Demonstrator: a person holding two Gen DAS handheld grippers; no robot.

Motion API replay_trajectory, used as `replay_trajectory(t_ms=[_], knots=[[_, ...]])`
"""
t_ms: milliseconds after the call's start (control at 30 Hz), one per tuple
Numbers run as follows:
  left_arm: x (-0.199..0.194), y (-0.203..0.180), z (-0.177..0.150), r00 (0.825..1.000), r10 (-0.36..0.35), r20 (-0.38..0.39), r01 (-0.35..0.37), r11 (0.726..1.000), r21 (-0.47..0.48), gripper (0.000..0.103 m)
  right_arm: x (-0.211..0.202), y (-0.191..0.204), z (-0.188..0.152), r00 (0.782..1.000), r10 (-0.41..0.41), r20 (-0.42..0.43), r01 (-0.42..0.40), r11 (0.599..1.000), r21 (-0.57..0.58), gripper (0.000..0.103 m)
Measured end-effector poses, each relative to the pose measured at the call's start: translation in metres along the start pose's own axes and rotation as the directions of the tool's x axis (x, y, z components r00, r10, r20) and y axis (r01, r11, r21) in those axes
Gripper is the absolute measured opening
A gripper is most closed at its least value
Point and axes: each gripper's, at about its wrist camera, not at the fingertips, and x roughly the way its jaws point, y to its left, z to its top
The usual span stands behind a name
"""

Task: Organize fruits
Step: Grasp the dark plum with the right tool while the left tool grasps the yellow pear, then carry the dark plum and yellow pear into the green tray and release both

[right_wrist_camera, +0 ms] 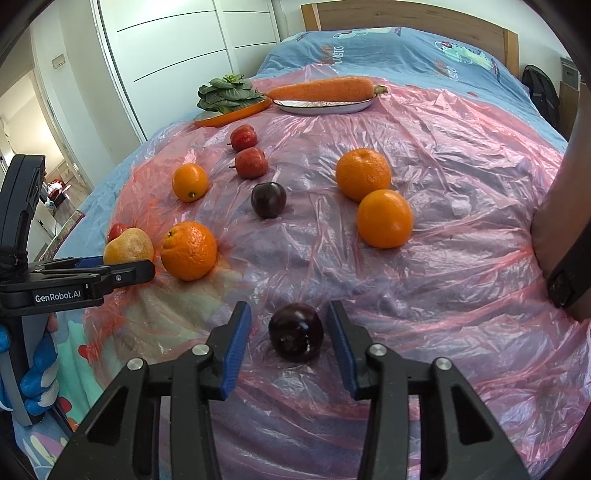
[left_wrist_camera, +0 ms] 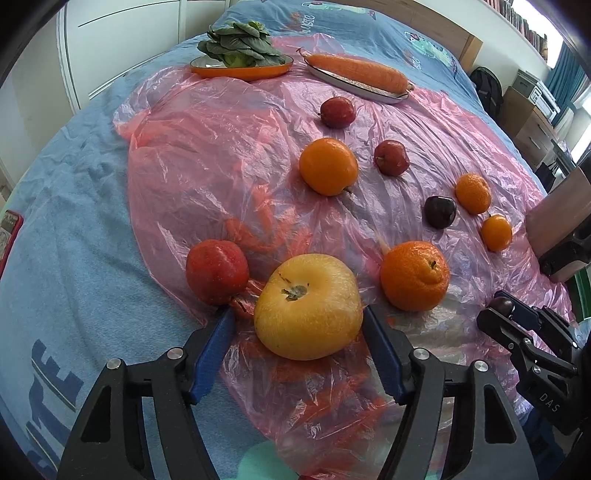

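Left tongs [left_wrist_camera: 299,325], tilted steeply down at lower centre, straddle the yellow fruit [left_wrist_camera: 308,306], pads not touching. Right tongs [right_wrist_camera: 290,328], likewise tilted, stand spread around the dark plum [right_wrist_camera: 295,330].

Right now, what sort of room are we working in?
Most likely a bedroom. The fruit lies on a pink plastic sheet spread over a bed with a blue printed cover and a wooden headboard. White wardrobe doors stand to one side.
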Motion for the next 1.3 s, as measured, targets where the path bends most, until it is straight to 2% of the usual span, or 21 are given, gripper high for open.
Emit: replay_trajectory(t_ms=[100,167,200,300,600,867,1133,1300], knots=[[0.001,-0.005,-0.001,1.000,0.018,0.008,-0.019,0.999,0.026,0.065,0.001,0.000,-0.001,1.000,-0.003,0.002,0.003,1.000,-0.006,0.042],[0.002,-0.005,-0.001,0.999,0.029,0.013,-0.029,0.999,0.029,0.059,0.003,0.000,-0.001,1.000,-0.007,0.000,0.007,1.000,-0.008,0.029],[0.002,-0.004,-0.001,0.999,0.032,0.015,-0.033,0.999,0.029,0.056,0.003,-0.001,-0.002,1.000,-0.006,-0.002,0.006,1.000,-0.008,0.019],[0.002,-0.005,0.000,0.999,0.037,0.021,-0.038,0.999,0.039,0.047,0.003,-0.001,-0.003,1.000,-0.010,0.000,0.010,1.000,-0.012,0.005],[0.000,-0.005,0.000,0.999,0.032,0.033,-0.033,0.999,0.039,0.046,0.002,0.000,-0.005,1.000,-0.006,0.005,0.006,1.000,-0.029,0.005],[-0.015,-0.002,0.003,0.999,-0.016,0.048,0.015,1.000,0.007,0.046,-0.011,-0.003,0.000,0.999,0.019,0.027,-0.018,1.000,-0.011,0.005],[-0.047,-0.015,0.003,0.996,-0.038,0.077,0.036,0.999,0.025,0.045,-0.048,-0.003,0.007,0.996,0.040,0.074,-0.040,0.999,0.003,0.005],[-0.079,-0.040,0.002,0.992,-0.074,0.103,0.066,0.995,0.081,0.045,-0.085,-0.007,0.005,0.994,0.039,0.105,-0.040,0.999,0.009,0.005]])
